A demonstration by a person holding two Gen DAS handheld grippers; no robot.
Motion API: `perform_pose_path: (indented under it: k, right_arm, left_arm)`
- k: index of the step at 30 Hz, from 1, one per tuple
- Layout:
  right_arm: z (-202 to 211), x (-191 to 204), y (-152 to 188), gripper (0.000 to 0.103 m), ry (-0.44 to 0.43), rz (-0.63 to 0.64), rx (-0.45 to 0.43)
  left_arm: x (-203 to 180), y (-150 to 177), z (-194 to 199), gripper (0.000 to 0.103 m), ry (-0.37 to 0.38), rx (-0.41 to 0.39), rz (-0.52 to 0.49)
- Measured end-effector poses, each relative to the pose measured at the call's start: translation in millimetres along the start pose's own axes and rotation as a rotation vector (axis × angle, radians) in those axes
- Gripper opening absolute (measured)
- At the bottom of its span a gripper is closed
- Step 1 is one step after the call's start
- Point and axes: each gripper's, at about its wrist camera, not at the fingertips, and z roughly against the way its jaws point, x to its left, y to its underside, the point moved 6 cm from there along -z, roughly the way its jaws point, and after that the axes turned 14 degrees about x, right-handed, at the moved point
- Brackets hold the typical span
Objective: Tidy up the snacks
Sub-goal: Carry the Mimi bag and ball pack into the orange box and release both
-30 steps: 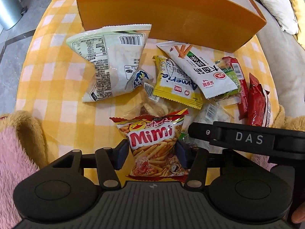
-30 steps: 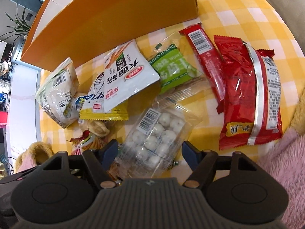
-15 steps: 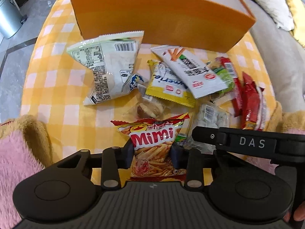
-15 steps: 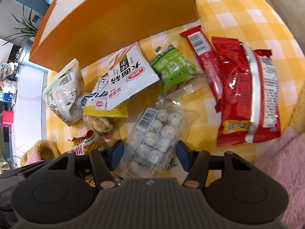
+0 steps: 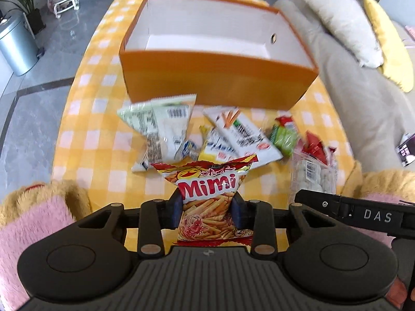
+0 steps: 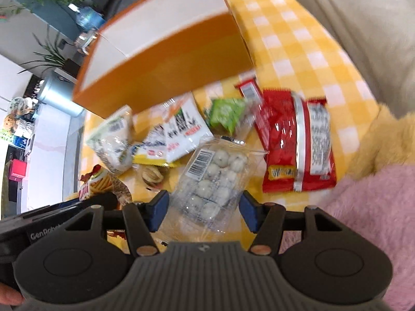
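My left gripper [image 5: 207, 204] is shut on a red Mimi snack bag [image 5: 210, 194] and holds it raised above the table. My right gripper [image 6: 205, 207] is shut on a clear pack of white balls [image 6: 212, 178], also lifted; that pack shows in the left wrist view [image 5: 313, 178]. An orange box [image 5: 215, 77] with a white, bare inside stands open at the far side [image 6: 166, 75]. Other snack packets lie in front of it: a pale green bag [image 5: 160, 127], a white packet [image 5: 241, 134], a yellow one [image 5: 215, 150], a green one [image 6: 225, 114] and red ones [image 6: 293, 140].
The table has a yellow checked cloth [image 5: 85, 119]. A beige sofa with cushions [image 5: 345, 33] lies to the right. A metal bin [image 5: 15, 49] stands on the floor at left. Fuzzy pink and tan sleeves [image 5: 33, 223] frame both views.
Both grippers have closed tighter on their packets and risen, so the box's open top has come into view. The Mimi bag and the ball pack have lifted off the cloth.
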Motion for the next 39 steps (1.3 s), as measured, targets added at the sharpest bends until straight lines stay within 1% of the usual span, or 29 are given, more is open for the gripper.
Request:
perform_pose_path:
  k: [5, 10, 14, 19, 28, 32, 39]
  right_arm:
    - [27.5, 19.9, -6.6, 0.057, 0.016, 0.090, -0.088]
    - [50.9, 39.3, -20.9, 0.057, 0.034, 0.176, -0.153]
    - [69.9, 56.1, -37.8, 0.057, 0.057, 0.242, -0.207]
    - [79.7, 78.3, -67.3, 0.057, 0.077, 0.319, -0.258]
    - [78.2, 113.3, -109.7, 0.057, 0.115, 0.408, -0.307]
    - [75.3, 124.1, -128.5, 0.057, 0.127, 0.447, -0.334]
    - [65.6, 136.1, -167.4, 0.057, 0.157, 0.510, -0.343]
  left_arm:
    - [-2.3, -13.9, 25.1, 0.041, 0.006, -0.075, -0.030]
    - [1.6, -31.6, 42.9, 0.040, -0.016, -0.136, -0.048]
    - [7.8, -49.9, 57.0, 0.040, -0.036, -0.180, -0.059]
    - [13.6, -74.6, 69.3, 0.040, -0.061, -0.219, -0.076]
    - [25.3, -113.9, 72.6, 0.040, -0.124, -0.244, -0.102]
    - [28.2, -136.8, 68.9, 0.040, -0.146, -0.249, -0.140]
    - [28.6, -172.9, 65.7, 0.040, -0.172, -0.253, -0.199]
